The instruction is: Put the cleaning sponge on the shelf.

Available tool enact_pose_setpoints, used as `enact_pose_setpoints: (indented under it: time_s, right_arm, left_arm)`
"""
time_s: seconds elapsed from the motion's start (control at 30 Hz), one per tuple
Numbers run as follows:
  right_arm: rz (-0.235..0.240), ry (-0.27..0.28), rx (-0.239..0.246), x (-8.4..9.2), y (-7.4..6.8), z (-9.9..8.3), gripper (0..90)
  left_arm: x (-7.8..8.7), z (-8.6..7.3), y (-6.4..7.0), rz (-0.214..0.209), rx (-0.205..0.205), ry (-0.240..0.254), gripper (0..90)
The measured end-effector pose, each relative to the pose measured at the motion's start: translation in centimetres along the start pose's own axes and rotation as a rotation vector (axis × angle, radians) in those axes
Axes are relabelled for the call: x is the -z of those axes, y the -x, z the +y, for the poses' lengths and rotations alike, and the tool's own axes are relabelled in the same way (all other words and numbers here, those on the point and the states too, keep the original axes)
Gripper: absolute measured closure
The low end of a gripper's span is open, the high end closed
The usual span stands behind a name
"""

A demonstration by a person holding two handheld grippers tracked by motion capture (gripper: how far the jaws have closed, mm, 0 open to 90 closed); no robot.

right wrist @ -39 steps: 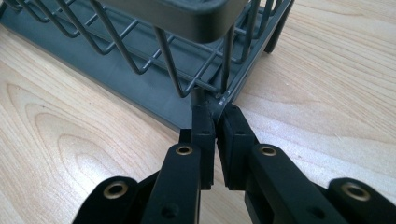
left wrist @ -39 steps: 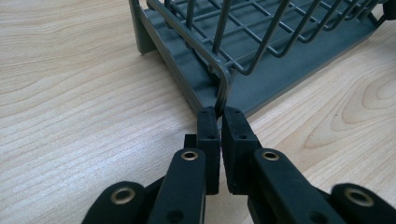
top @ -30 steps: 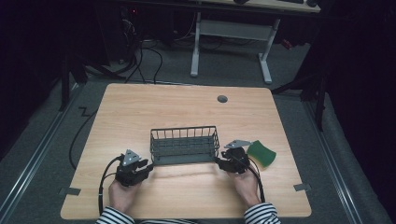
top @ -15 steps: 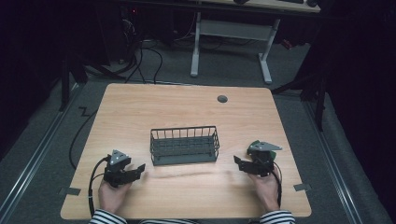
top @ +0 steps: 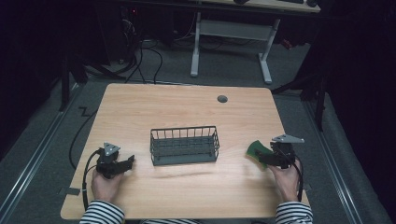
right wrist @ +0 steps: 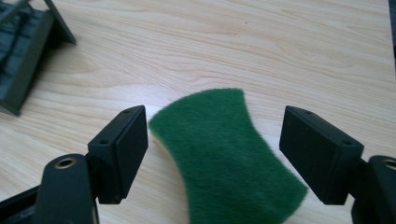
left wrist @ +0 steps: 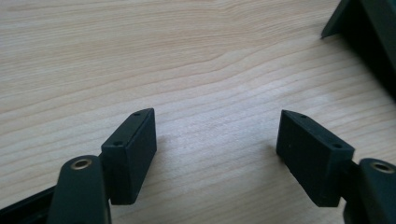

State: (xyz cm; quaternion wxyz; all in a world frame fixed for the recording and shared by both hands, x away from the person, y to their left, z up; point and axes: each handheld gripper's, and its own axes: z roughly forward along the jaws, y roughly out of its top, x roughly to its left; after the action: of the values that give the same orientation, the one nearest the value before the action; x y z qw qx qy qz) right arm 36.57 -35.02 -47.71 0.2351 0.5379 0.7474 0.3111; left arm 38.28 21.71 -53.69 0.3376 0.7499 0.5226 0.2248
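Table (top: 187, 107) centre is blocked by the wire basket (top: 184, 144). Bare wood is seen behind and in front. A green sponge (right wrist: 231, 158) is flanked by the right gripper (right wrist: 215, 154) jaws.

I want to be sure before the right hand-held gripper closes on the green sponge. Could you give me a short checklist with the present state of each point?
1. Right hand-held gripper is open: ok, its jaws stand wide apart.
2. Green sponge lies between the jaws: ok, with a gap on each side.
3. Sponge lies flat on the table: ok.
4. Sponge is apart from the wire basket: ok, bare wood lies between them.
5. Left hand-held gripper is free: ok, open over bare wood.
6. Jaws are low enough to catch the sponge's edges: cannot tell.
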Motion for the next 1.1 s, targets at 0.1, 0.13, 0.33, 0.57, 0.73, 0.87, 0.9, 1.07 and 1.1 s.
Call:
enact_pose_setpoints:
  time_s: [0.1, 0.13, 0.33, 0.57, 0.73, 0.87, 0.9, 1.07, 1.1]
  right_arm:
    - [0.010, -0.028, 0.010, -0.4, 0.7, 0.0, 21.0]
    - [0.014, -0.048, 0.022, -0.8, 1.0, 0.1, 19.5]
    - [0.051, -0.091, 0.048, -2.0, 1.5, 0.2, 15.2]
    - [0.066, -0.134, 0.081, -3.1, 1.7, 0.2, 14.0]
    - [0.093, -0.154, 0.090, -3.5, 1.8, 0.1, 14.5]
    - [0.107, -0.169, 0.090, -3.6, 1.9, 0.0, 15.4]
    - [0.109, -0.170, 0.091, -3.6, 1.9, 0.0, 15.7]
    - [0.125, -0.177, 0.090, -3.6, 2.0, 0.0, 19.0]
    - [0.131, -0.177, 0.093, -3.6, 2.0, 0.0, 20.5]
  left_arm:
    - [0.0, 0.0, 0.0, -0.001, -0.003, -0.003, 27.5]
    - [0.0, 0.0, 0.0, -0.001, -0.003, -0.003, 27.3]
    - [0.0, 0.0, 0.0, 0.000, -0.003, -0.003, 27.3]
    - [0.0, 0.0, 0.0, 0.001, -0.001, -0.002, 27.3]
    - [0.0, 0.0, 0.0, 0.002, -0.001, -0.002, 27.3]
    - [-0.1, 0.0, 0.0, 0.002, -0.001, -0.002, 27.3]
    - [0.0, 0.0, 0.0, 0.002, -0.001, -0.002, 27.3]
    - [-0.1, 0.1, 0.1, 0.002, 0.001, -0.001, 27.3]
    - [-0.1, 0.1, 0.1, 0.001, 0.000, -0.003, 27.3]
